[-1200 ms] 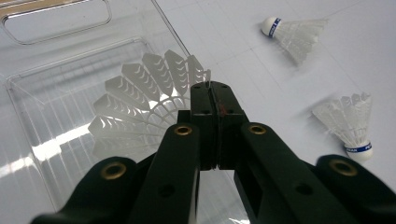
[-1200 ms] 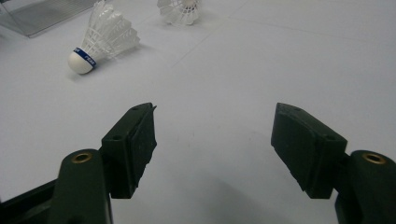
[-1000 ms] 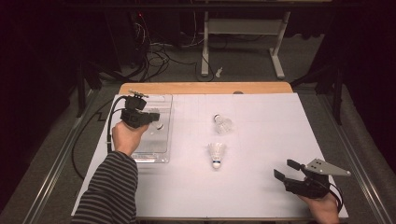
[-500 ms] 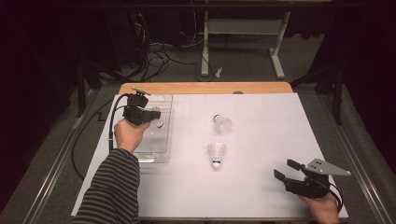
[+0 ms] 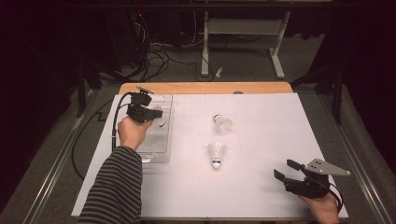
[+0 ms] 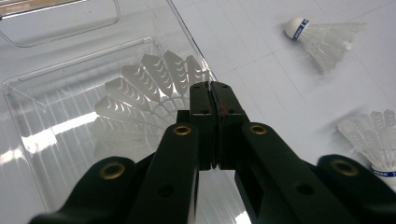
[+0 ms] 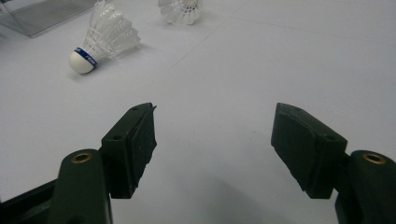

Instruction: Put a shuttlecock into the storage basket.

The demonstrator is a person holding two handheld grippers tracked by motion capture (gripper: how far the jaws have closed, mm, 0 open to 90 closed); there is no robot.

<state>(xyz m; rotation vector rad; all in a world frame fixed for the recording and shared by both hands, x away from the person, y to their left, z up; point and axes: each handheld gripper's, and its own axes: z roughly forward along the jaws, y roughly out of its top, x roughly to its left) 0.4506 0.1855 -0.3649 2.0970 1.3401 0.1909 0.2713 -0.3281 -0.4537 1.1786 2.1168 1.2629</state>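
White tabletop (image 5: 261, 140); shuttlecock (image 7: 105, 35), blue band, lettering too small to read.

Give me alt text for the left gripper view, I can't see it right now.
The left claw is shut on the feather edge of a shuttlecock over a clear plastic tray. Two more shuttlecocks lie on the white table to the right, one farther off with a blue-banded cork, one at the picture's edge.
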